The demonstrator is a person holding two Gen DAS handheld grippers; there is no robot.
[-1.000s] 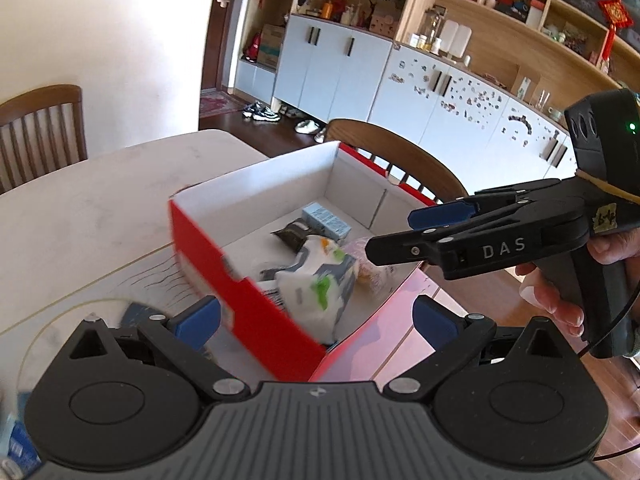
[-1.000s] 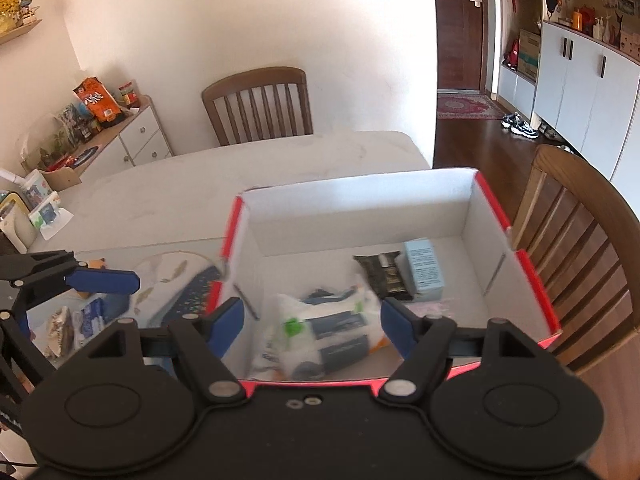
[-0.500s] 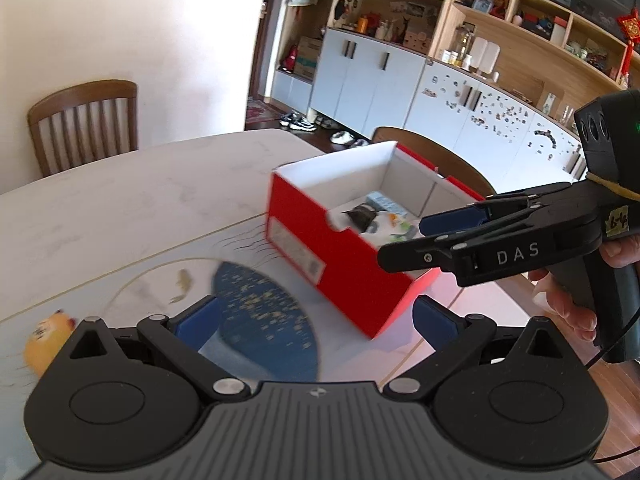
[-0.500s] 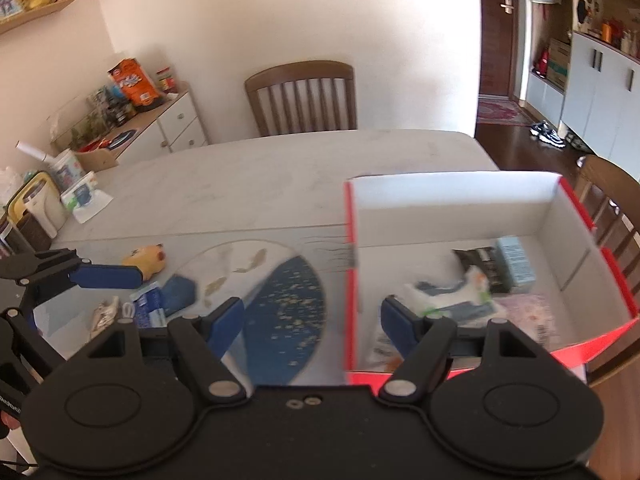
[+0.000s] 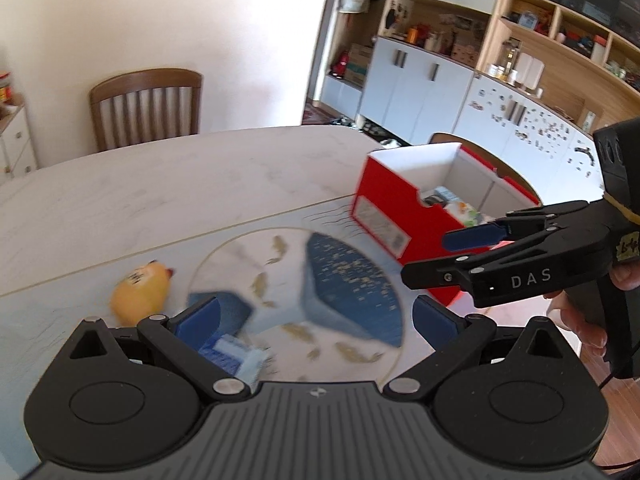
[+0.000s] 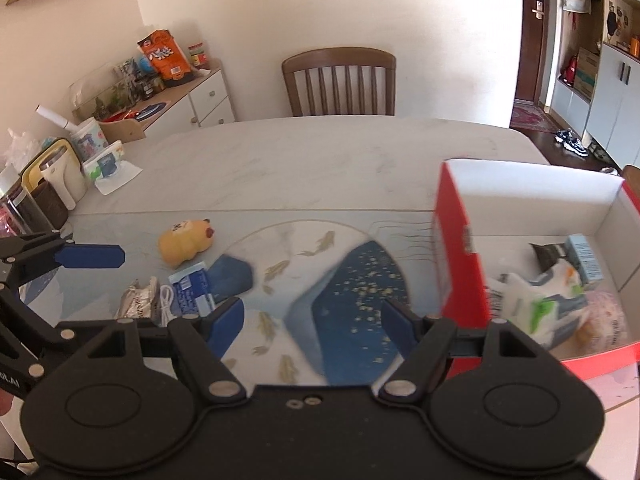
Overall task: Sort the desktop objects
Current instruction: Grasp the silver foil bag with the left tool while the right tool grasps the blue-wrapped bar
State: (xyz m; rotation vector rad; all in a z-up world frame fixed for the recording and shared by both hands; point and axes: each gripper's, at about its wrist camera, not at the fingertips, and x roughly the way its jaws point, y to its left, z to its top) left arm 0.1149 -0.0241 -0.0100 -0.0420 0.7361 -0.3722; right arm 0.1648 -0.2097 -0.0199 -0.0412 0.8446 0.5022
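A red box (image 6: 460, 256) with a white inside stands at the table's right and holds a white tissue pack (image 6: 532, 304), a light blue carton (image 6: 586, 258) and a dark packet. It also shows in the left wrist view (image 5: 392, 216). A yellow plush toy (image 6: 186, 242), a small blue-and-white box (image 6: 192, 288), a white cable (image 6: 166, 300) and a foil packet (image 6: 136, 300) lie on the mat at left. My left gripper (image 5: 316, 316) is open and empty above the blue box (image 5: 232, 352), near the toy (image 5: 138, 292). My right gripper (image 6: 312, 318) is open and empty over the mat.
A round fish-pattern mat (image 6: 320, 280) covers the table's near part. A wooden chair (image 6: 340, 80) stands at the far side. A side cabinet (image 6: 160, 92) with snacks is at far left. Cups and a tissue pack (image 6: 104, 162) sit at the table's left edge.
Both grippers have swung left, away from the red box and toward the loose items on the mat. Both stay open and empty.
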